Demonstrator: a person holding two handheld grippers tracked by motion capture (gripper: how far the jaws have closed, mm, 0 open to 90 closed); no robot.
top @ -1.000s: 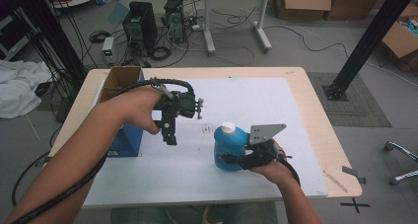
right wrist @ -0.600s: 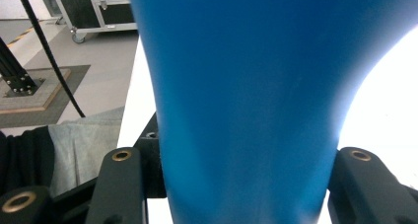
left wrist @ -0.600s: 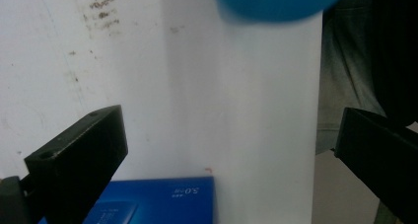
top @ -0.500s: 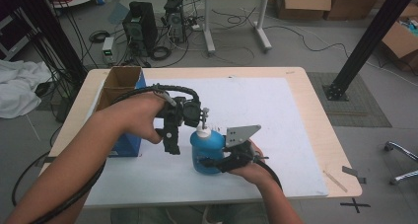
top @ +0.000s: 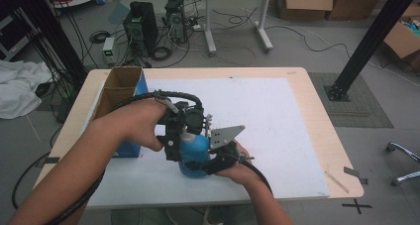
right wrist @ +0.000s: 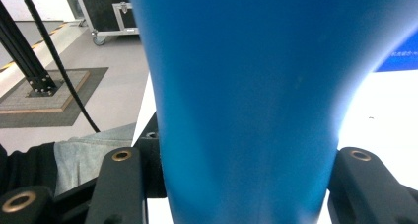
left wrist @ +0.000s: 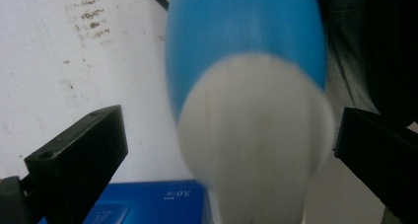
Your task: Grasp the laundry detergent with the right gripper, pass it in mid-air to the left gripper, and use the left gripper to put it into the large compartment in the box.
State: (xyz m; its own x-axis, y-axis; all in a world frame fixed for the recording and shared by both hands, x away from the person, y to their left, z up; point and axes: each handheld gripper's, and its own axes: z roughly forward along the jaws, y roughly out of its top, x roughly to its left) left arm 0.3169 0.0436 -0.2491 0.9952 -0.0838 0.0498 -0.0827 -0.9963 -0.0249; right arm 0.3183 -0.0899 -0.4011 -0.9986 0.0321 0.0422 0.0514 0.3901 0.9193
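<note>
A blue bottle [top: 194, 148] with a white cap stands on the white mat near the table's front. My right gripper [top: 210, 163] is shut on its lower body; in the right gripper view the blue body [right wrist: 246, 86] sits between both jaws, which press on its sides. My left gripper [top: 184, 126] hangs over the bottle's top. In the left gripper view the blurred white cap [left wrist: 256, 150] lies between the two open jaws. There is a clear gap on the left side, and the cap is close to the right jaw.
An open cardboard box with a blue side [top: 121, 86] stands at the table's left, just behind my left forearm. The white mat [top: 277, 116] covers most of the wooden table [top: 322, 111]. Past the far edge, the floor holds desk legs, cables and computers.
My right gripper has carried the bottle leftward across the mat. My left gripper has shifted right, and its jaws now straddle the cap.
</note>
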